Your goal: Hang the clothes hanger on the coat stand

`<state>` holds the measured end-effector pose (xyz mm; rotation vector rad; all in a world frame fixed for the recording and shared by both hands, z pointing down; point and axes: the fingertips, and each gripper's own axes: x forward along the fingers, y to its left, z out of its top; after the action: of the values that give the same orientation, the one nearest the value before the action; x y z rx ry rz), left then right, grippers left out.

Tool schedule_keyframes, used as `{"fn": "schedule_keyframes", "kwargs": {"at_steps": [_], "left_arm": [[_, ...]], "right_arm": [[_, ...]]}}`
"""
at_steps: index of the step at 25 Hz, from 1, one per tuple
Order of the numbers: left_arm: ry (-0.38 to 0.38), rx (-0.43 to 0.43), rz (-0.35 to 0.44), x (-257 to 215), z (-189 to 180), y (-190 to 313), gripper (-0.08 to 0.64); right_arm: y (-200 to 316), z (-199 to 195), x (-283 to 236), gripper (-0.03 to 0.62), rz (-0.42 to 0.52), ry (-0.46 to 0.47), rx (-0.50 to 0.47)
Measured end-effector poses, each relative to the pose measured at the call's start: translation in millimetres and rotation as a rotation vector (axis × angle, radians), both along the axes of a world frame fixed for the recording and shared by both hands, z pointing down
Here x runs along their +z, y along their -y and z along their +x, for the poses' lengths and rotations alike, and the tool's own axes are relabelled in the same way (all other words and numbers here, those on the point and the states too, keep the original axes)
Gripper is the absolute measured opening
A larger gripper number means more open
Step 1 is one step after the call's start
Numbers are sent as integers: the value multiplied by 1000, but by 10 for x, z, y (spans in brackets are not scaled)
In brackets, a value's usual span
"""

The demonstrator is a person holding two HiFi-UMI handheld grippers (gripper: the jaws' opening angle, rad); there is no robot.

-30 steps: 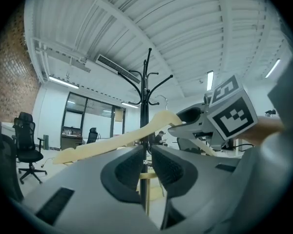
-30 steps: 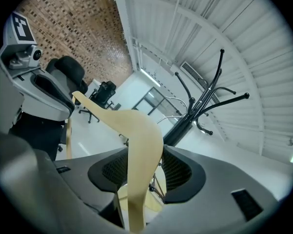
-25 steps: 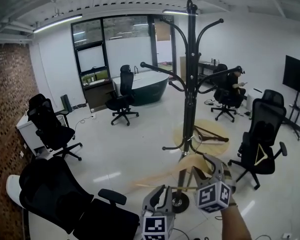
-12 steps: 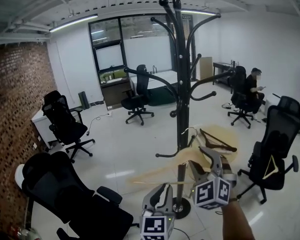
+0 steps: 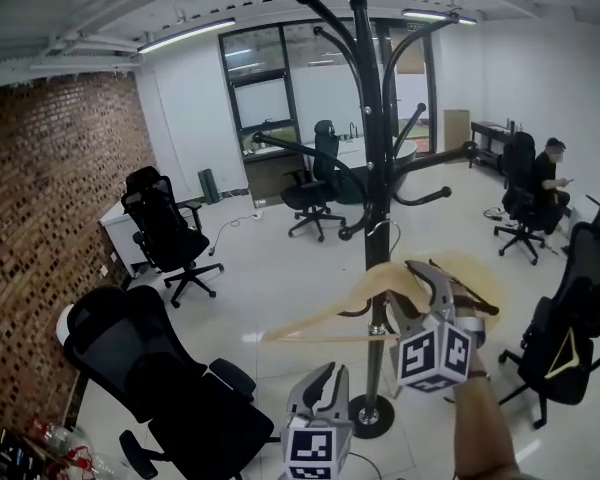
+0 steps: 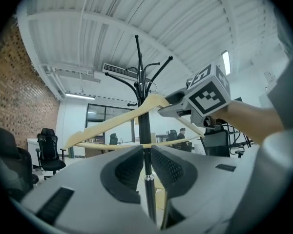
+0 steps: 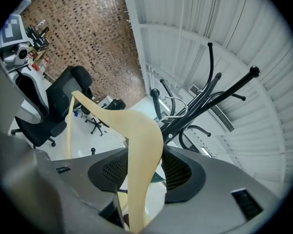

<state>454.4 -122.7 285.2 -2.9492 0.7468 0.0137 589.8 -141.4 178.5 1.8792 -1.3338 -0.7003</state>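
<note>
You have no words, numbers or brand names to read anywhere. The only printed marks are black-and-white square patterns on the left marker cube (image 5: 315,449) at 6 o'clock and the right marker cube (image 5: 435,355) at 5 o'clock. A plain yellow triangle emblem sits on the office chair (image 5: 570,353) back at 4 o'clock.

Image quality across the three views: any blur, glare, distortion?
Head view: fisheye bows straight lines; coat stand sharp, strip lights blown out. Left gripper view: heavy barrel distortion, dark vignetted corners, its near jaws soft. Right gripper view: same vignette; the wooden hanger fills the centre, close and soft, while the brick wall behind stays fairly crisp.
</note>
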Motion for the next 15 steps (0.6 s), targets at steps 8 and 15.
{"fn": "schedule_keyframes", "kwargs": {"at_steps": [8,15], "left_arm": [[-22,19,39,-200,89,132,72],[-17,-4,36,-99,131,302,72]], "right_arm": [[319,49,-99,192,-38,-4,4],[627,113,55,192,-85,-19,-9]]}}
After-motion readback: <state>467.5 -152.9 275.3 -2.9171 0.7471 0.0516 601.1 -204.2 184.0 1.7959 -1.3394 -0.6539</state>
